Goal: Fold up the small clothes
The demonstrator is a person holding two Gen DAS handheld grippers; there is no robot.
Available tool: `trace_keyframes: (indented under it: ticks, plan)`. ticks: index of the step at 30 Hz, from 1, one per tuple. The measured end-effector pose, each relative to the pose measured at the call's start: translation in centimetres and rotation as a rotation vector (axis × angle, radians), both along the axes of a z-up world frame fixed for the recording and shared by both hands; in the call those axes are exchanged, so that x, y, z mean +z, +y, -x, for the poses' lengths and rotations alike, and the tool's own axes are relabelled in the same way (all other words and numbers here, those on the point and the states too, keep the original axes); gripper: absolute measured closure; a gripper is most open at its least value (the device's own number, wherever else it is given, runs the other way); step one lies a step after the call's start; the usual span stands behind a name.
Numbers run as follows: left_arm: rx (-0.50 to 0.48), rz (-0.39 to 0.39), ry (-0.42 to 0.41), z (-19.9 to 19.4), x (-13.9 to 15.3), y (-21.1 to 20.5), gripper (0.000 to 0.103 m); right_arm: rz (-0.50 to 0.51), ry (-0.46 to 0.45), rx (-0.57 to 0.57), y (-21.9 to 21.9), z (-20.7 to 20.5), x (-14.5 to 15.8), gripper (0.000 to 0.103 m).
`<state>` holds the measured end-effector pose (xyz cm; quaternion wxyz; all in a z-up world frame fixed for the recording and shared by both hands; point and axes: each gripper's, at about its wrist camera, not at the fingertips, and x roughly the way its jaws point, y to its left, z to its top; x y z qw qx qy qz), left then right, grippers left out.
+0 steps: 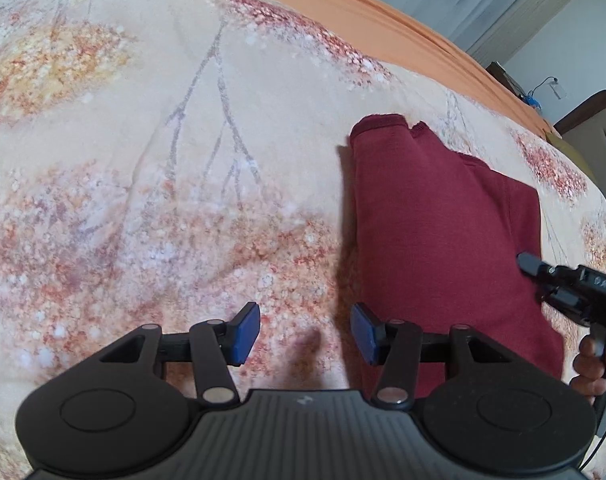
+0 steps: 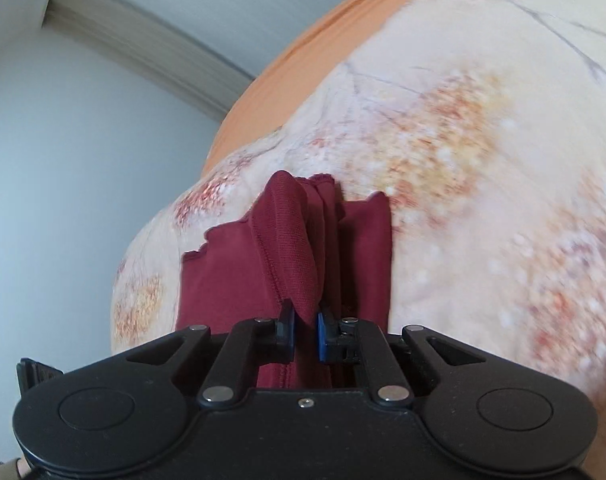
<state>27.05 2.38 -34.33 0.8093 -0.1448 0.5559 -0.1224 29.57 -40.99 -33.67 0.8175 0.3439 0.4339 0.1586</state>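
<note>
The right tool (image 2: 305, 332) pinches a fold of the maroon garment (image 1: 443, 232) on the bed (image 1: 143, 160); its body reads "DAS". The left tool (image 1: 305, 334) is spread, holding nothing.

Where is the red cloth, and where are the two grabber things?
red cloth (image 1: 443, 232): left wrist view, its flat folded middle.
left gripper (image 1: 305, 334): left wrist view, gap between its open fingers.
right gripper (image 2: 306, 334): right wrist view, between fingers pinching a cloth fold.

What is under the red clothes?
The dark red garment lies on a flowery blanket. An orange sheet shows past the blanket's far edge. Whatever is directly beneath the cloth is covered. The right gripper pinches one fold.
</note>
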Motion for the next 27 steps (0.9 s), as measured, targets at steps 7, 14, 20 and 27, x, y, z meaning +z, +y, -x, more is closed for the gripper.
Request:
trace_keyframes:
  ticks: [7,14,20,27]
  plan:
    - [-0.033,-0.007,-0.005,-0.2,-0.6,-1.6,0.048,0.023,0.025,-0.001,-0.3,0.2,0.2,0.080]
    - [-0.040,-0.019,-0.022,-0.4,-0.3,-1.7,0.048,-0.039,-0.022,-0.031,-2.2,4.5,3.1,0.070]
    - [-0.014,-0.006,-0.015,-0.7,-0.8,-1.6,0.048,-0.066,0.026,0.018,-1.0,10.2,2.4,0.070]
    - [-0.015,-0.015,-0.011,-0.6,-0.7,-1.5,0.048,-0.271,0.088,-0.064,-1.3,12.3,0.1,0.090]
